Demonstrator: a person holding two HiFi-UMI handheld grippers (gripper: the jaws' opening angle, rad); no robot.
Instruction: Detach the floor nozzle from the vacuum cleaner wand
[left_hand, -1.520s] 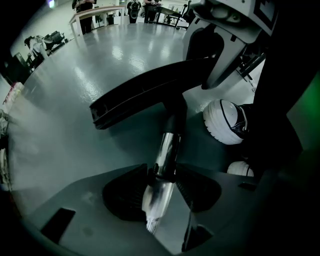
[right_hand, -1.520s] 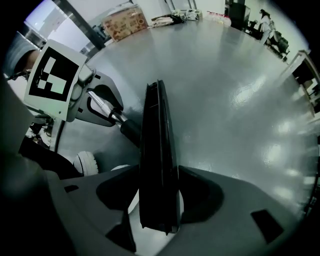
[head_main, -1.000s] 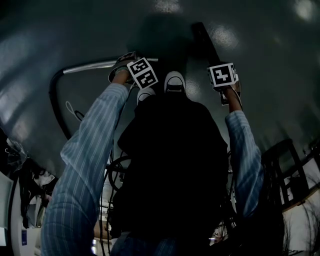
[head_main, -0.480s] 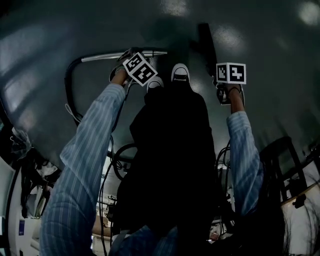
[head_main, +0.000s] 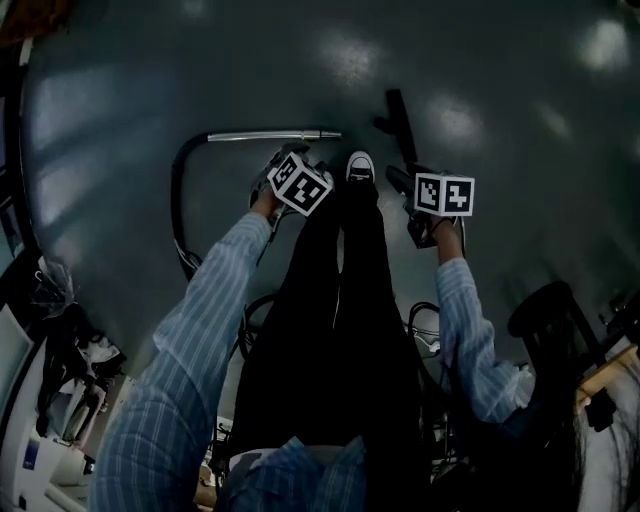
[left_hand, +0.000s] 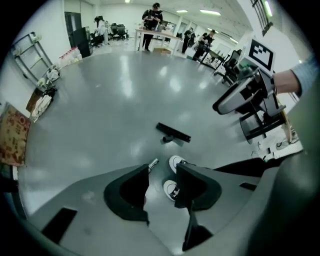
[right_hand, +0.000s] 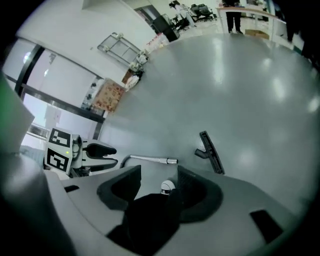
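a glossy grey floor (head_main: 110, 130) fills the head view. the person's dark trouser legs (head_main: 340, 320) run up the middle of the frame. left of centre near the top lies the metal wand (head_main: 265, 135), level across the picture, with a black hose (head_main: 178, 195) curving down from its left end. the floor nozzle (head_main: 402, 118) lies on the floor at upper centre, just right of the wand's tip, detached and not touching it. the left gripper (left_hand: 162, 174) has its fingers open and empty. the right gripper (right_hand: 159, 174) also has its fingers spread, gripping nothing, with a trouser leg below them. a white shoe (head_main: 360, 165) shows between the two grippers.
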